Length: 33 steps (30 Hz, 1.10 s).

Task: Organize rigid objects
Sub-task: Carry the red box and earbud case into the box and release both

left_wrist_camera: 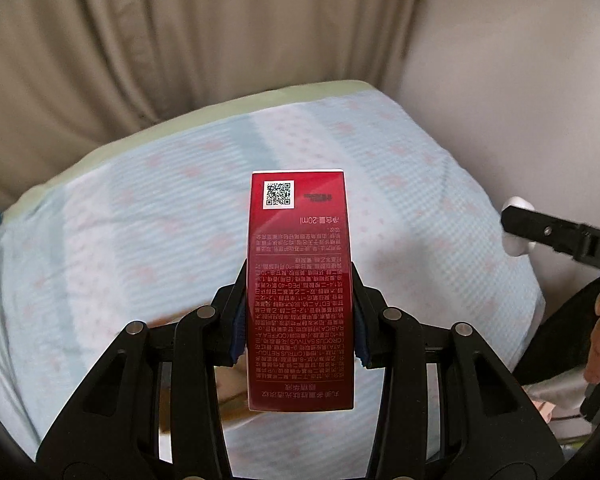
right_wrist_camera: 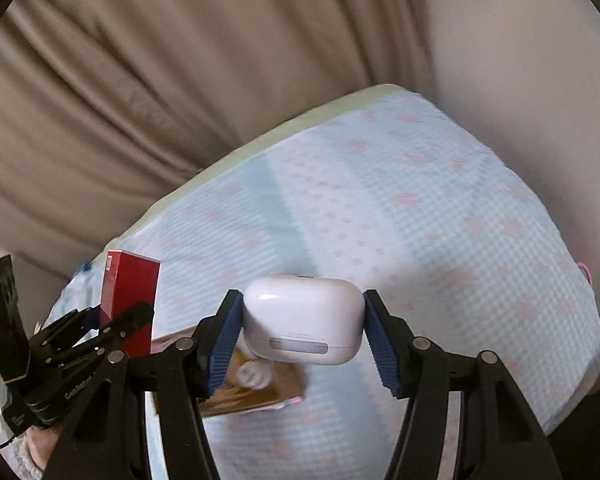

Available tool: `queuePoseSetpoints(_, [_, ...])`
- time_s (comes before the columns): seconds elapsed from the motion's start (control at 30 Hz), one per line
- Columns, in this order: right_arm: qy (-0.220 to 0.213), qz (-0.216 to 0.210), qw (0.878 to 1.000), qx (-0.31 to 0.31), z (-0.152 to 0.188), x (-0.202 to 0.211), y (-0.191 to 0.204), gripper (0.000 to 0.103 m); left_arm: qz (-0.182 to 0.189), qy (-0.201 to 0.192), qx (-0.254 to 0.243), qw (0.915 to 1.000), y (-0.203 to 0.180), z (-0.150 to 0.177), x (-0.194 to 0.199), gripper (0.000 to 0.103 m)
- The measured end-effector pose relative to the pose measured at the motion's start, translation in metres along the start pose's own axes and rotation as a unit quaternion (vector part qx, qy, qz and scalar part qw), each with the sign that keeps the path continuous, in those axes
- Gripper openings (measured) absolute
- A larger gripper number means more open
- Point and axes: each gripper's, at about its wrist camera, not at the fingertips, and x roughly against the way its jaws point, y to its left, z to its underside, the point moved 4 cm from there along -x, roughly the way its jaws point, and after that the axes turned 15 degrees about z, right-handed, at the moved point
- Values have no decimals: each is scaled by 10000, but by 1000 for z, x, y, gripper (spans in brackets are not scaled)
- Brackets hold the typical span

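My left gripper (left_wrist_camera: 299, 316) is shut on a tall red carton (left_wrist_camera: 300, 280) with a QR code and printed text, held upright above the bed. It also shows in the right wrist view (right_wrist_camera: 130, 300), at the left, with the left gripper (right_wrist_camera: 112, 320) around it. My right gripper (right_wrist_camera: 302, 320) is shut on a white earbud case (right_wrist_camera: 302, 316), held by its two ends above the bed. In the left wrist view the right gripper (left_wrist_camera: 514, 228) enters from the right edge with the white case (left_wrist_camera: 516, 204) showing behind its finger.
A bed with a light blue and pink dotted cover (right_wrist_camera: 420, 220) lies below both grippers. A brown cardboard box (right_wrist_camera: 256, 392) with small items in it sits on the cover under the right gripper. Beige curtains (left_wrist_camera: 180, 40) hang behind the bed.
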Motion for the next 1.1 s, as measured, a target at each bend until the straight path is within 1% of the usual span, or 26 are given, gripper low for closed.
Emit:
queuePoseSetpoints(0.13, [66, -289, 9995, 77, 21, 6, 46, 56, -135, 58, 90, 9999, 41, 26, 18, 37])
queuePoseSetpoints(0.23, [134, -449, 9989, 90, 41, -2, 75, 56, -219, 198, 139, 9995, 71, 51, 24, 37])
queuePoseSetpoints(0.27, [176, -472, 9987, 116, 49, -6, 89, 56, -243, 246, 153, 9993, 78, 58, 21, 37])
queuePoseSetpoints(0.4, [387, -530, 9975, 250, 69, -36, 121, 56, -256, 438, 329, 9982, 106, 85, 9, 37])
queuePoseSetpoints(0.5, [545, -498, 9948, 703, 86, -60, 149, 56, -257, 544, 539, 9967, 126, 101, -7, 37])
queuePoseSetpoints(0.53, [563, -481, 9937, 843, 89, -68, 153, 56, -263, 584, 620, 9960, 130, 106, -13, 37])
queuePoseSetpoints(0.63, [670, -464, 9858, 1470, 102, -97, 178, 56, -261, 746, 865, 9931, 149, 121, -35, 37])
queuePoseSetpoints(0.77, [880, -527, 9727, 2082, 118, -141, 196, 56, -263, 955, 1131, 9886, 169, 143, -71, 37])
queuePoseSetpoints(0.87, [1018, -510, 9637, 2415, 130, -177, 204, 56, -252, 1003, 1249, 9868, 181, 157, -93, 37])
queuePoseSetpoints(0.97, [1174, -442, 9577, 2591, 139, -209, 208, 56, -281, 1064, 1309, 9853, 186, 167, -109, 37])
queuePoseSetpoints(1.1, [1423, -397, 9557, 2547, 144, -237, 205, 56, -288, 1199, 1258, 9844, 185, 175, -123, 37])
